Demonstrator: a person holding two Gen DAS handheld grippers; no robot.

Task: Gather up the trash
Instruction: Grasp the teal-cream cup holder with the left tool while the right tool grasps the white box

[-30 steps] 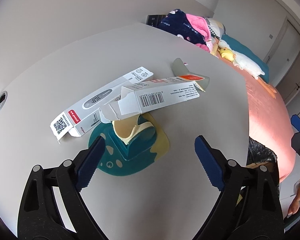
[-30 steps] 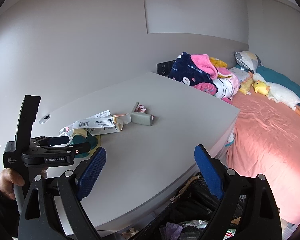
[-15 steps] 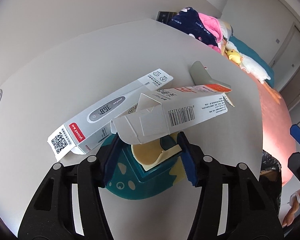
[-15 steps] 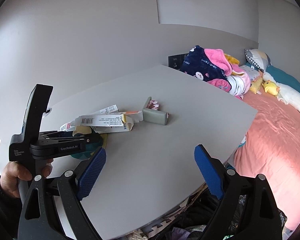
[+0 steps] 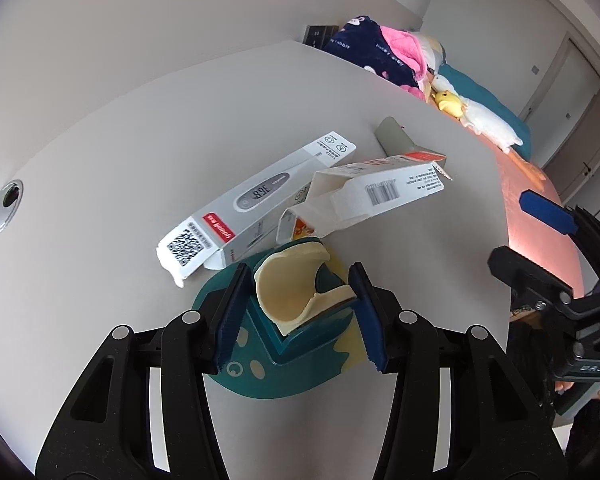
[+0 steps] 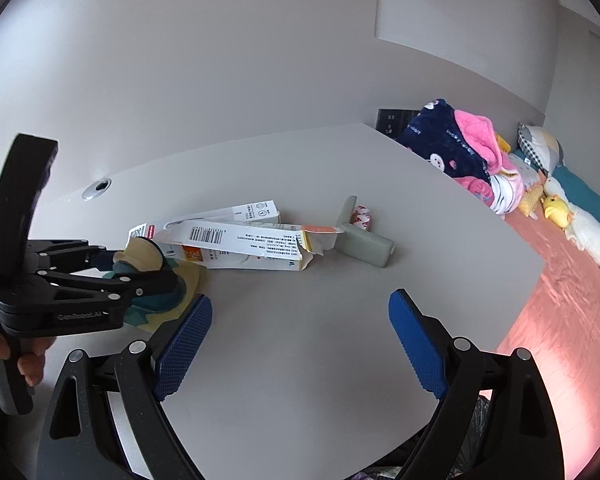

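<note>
Left hand-held gripper [image 5: 298, 312] clamped on the teal-and-cream holder [image 5: 300, 300] on the table [image 5: 120, 140]. Right hand-held gripper [image 6: 300, 344] open, holding nothing, above the table.

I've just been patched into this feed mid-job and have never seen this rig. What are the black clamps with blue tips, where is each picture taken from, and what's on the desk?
They are hand-held two-finger grippers, one in each of a person's hands; there is no robot arm. Each picture comes from a fisheye camera on one gripper, looking along its fingers.

In the left wrist view, the left gripper is shut on a teal and cream dinosaur-shaped holder. Beyond it on the grey desk lie a thermometer box and a torn white carton.

In the right wrist view, the right gripper is open over bare desk and holds nothing. Farther back lie a grey-green case and a small pink-and-white wrapper.
</note>
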